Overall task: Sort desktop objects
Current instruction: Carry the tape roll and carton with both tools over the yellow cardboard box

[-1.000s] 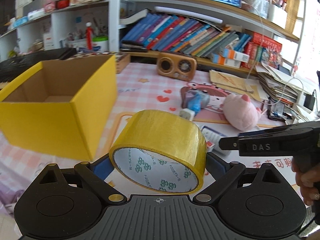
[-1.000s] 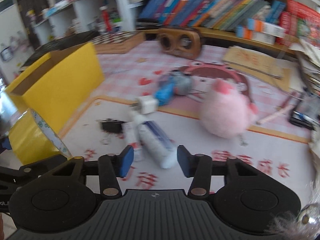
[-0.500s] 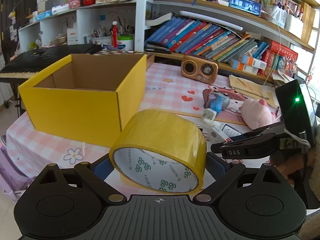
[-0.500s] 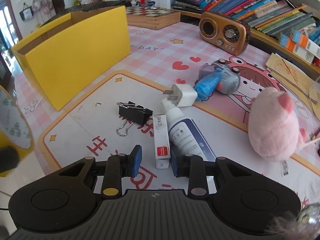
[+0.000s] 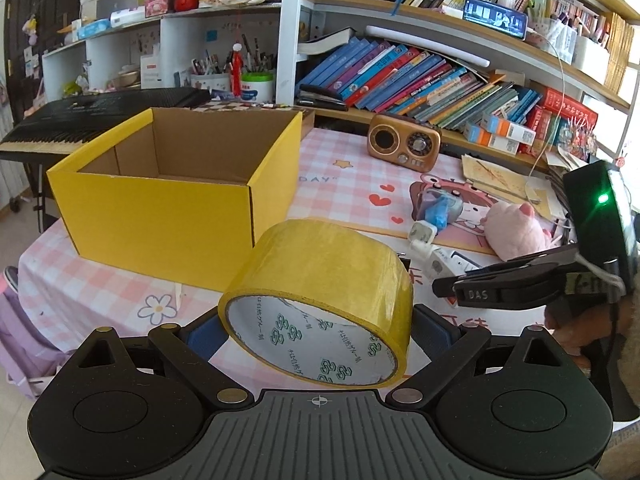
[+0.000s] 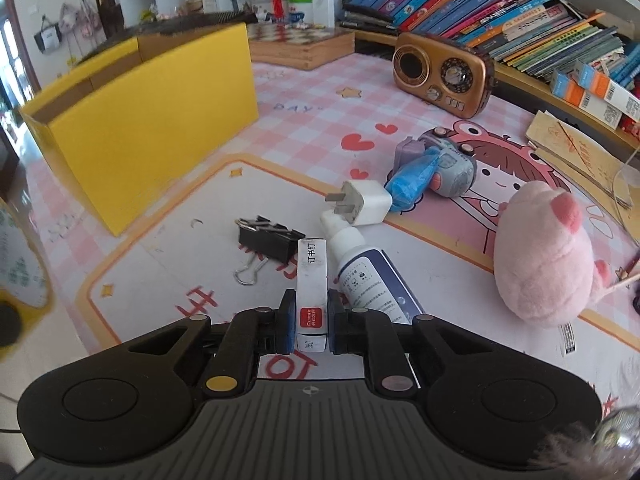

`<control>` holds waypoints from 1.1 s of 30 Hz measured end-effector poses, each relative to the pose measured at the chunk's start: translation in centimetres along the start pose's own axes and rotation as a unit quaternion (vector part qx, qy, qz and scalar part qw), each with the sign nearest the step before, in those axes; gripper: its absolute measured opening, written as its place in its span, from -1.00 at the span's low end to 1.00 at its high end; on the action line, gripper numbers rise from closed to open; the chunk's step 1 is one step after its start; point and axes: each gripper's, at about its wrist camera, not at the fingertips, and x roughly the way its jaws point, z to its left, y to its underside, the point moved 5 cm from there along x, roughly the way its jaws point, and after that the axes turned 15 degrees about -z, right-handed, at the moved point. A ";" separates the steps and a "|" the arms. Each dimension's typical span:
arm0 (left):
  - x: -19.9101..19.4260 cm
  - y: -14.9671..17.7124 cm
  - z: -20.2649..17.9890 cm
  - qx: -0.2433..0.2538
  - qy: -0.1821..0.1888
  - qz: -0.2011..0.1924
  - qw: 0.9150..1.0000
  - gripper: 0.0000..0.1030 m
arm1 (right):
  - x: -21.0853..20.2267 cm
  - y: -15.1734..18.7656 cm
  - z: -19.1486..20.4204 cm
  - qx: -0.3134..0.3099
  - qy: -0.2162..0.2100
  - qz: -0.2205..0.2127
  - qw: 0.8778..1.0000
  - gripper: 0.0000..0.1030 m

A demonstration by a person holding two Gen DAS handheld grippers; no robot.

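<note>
My left gripper (image 5: 316,332) is shut on a roll of yellow tape (image 5: 320,296) and holds it above the table, right of and in front of the open yellow cardboard box (image 5: 172,196). My right gripper (image 6: 311,326) is shut on a small white staples box (image 6: 312,284) with a red label, which lies on the desk mat. The yellow box (image 6: 152,120) also shows at the left in the right wrist view. The right gripper (image 5: 520,284) shows in the left wrist view at the right.
On the mat lie a black binder clip (image 6: 266,240), a white bottle (image 6: 368,276), a white charger plug (image 6: 362,202), a blue-grey toy (image 6: 432,170) and a pink plush pig (image 6: 544,264). A brown radio (image 6: 442,72) and bookshelves stand behind. A keyboard (image 5: 92,116) is left.
My right gripper moved down and forward and closed on the staples box. My left gripper drew back with the tape, so the yellow box is seen from farther away.
</note>
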 end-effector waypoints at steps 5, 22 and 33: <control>-0.3 -0.3 0.0 -0.007 0.004 -0.010 1.000 0.88 | -2.1 -0.6 0.4 0.025 -0.002 -0.011 1.000 -0.74; -2.3 -2.4 2.8 -0.010 0.078 -0.046 0.996 0.88 | -9.3 -0.2 6.1 0.083 0.051 -0.056 0.994 -0.74; -5.3 -1.7 7.8 0.000 0.118 -0.041 0.992 0.88 | -11.2 1.0 13.3 0.095 0.083 -0.062 0.990 -0.74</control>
